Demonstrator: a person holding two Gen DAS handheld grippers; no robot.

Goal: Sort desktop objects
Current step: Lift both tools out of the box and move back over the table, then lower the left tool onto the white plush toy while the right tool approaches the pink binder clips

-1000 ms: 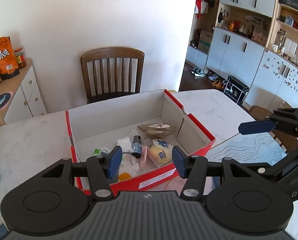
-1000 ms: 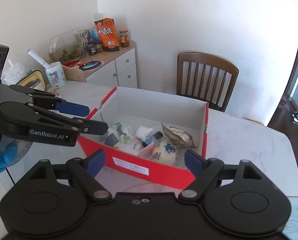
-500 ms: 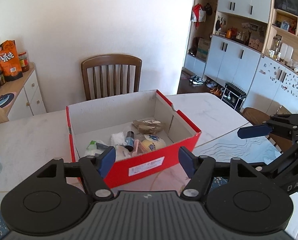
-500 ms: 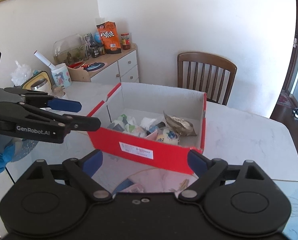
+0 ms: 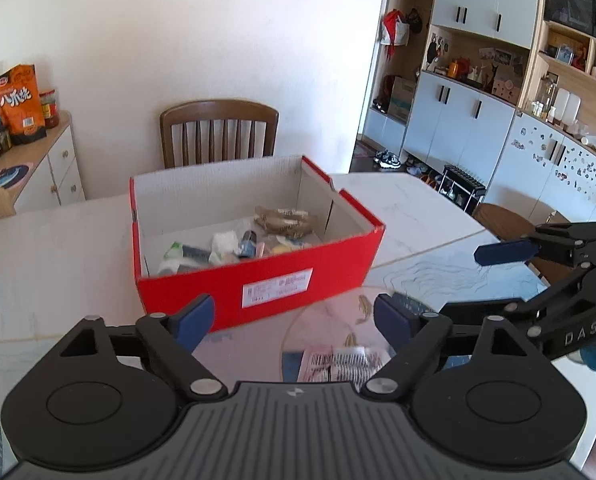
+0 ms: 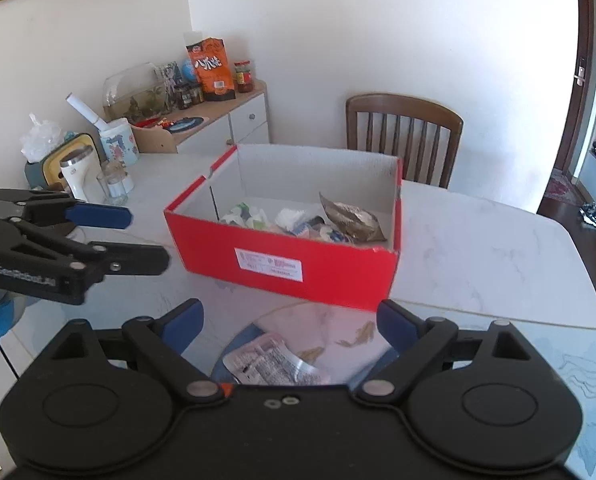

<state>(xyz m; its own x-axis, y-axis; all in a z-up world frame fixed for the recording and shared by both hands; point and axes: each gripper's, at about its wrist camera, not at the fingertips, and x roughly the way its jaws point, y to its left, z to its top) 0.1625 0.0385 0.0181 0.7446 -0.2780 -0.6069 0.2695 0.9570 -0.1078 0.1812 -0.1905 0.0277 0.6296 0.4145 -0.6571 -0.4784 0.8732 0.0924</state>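
left gripper (image 5: 293, 316): your fingers are spread wide with nothing between them, hovering over the table's near edge, short of the red box (image 5: 257, 284).
right gripper (image 6: 287, 320): jaws equally wide apart and empty; it hangs beside the left one, pointing at the same stretch of table.
red box: sits on the marble table (image 6: 478, 240) ahead of both grippers, open-topped, already holding a brown crinkled pouch (image 6: 352, 218), a white wad, a small dark bottle (image 5: 249, 242) and other packets.
loose item: a flat foil packet (image 6: 271, 364) with printed text lies on the table on your side of the box, on a round glass mat (image 6: 338, 320).
key relation: the packet lies just below and ahead of your right fingers, roughly centred in their gap; from the left view it (image 5: 344, 362) sits toward the right finger, off-centre. your right hand looks the nearer and better lined up.
long axis: in the right view the packet runs diagonally, upper left to lower right, so i judge a slight wrist turn would square the fingers across its short side.
risk: it lies flat on glass; the edge may slide rather than lift.
progress: most things seem boxed; this packet looks like what remains within view.
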